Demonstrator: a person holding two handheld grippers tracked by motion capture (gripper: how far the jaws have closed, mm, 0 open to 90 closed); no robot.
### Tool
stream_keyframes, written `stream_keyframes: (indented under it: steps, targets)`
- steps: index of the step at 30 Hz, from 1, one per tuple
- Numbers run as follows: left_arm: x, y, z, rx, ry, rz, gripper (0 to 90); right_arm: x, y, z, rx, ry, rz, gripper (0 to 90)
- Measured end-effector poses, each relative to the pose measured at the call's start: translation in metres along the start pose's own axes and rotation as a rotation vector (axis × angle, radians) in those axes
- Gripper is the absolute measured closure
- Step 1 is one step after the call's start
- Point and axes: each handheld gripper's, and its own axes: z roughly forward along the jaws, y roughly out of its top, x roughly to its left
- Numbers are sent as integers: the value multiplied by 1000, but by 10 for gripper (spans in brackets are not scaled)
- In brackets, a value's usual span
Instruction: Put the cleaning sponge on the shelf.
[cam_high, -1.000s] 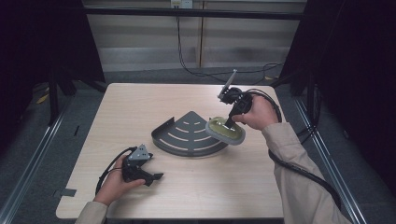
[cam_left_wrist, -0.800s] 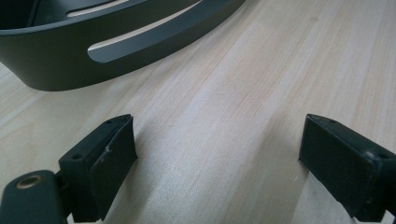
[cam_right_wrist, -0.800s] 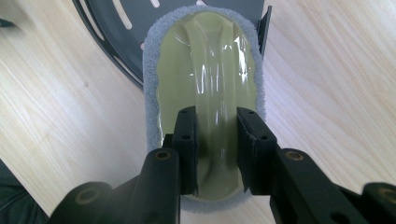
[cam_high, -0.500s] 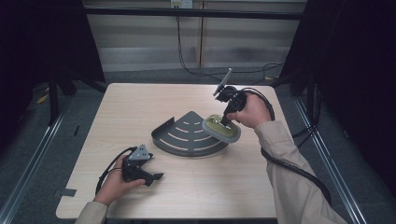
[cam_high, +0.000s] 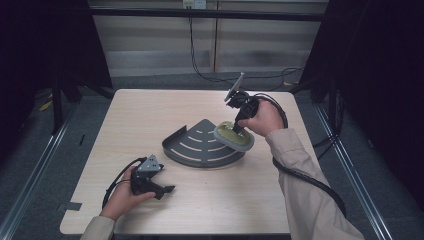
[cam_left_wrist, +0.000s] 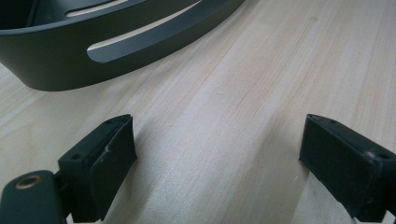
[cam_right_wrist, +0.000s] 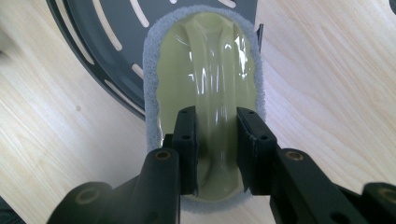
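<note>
Right claw clamped on the ridge handle of a pale-green scrubbing pad, held over the dark slotted corner shelf's right edge. Left claw wide apart, empty, low over the surface.

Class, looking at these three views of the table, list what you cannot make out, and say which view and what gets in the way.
- Scrubber underside: faces away in the right gripper view.
- Whether it touches the rack: unclear in the high view.
- Rack in the left gripper view: cut off by the top edge.
- Left gripper jaws: too small in the high view.
</note>
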Motion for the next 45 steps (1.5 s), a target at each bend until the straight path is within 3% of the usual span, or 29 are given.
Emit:
stream_keyframes:
  steps: [28, 45]
  targets:
    - [0, 0, 0, 1, -1, 1, 99, 0, 14, 13, -12, -4, 48, 709]
    - [0, 0, 0, 2, -2, 0, 99, 5, 23, 25, -9, -5, 37, 708]
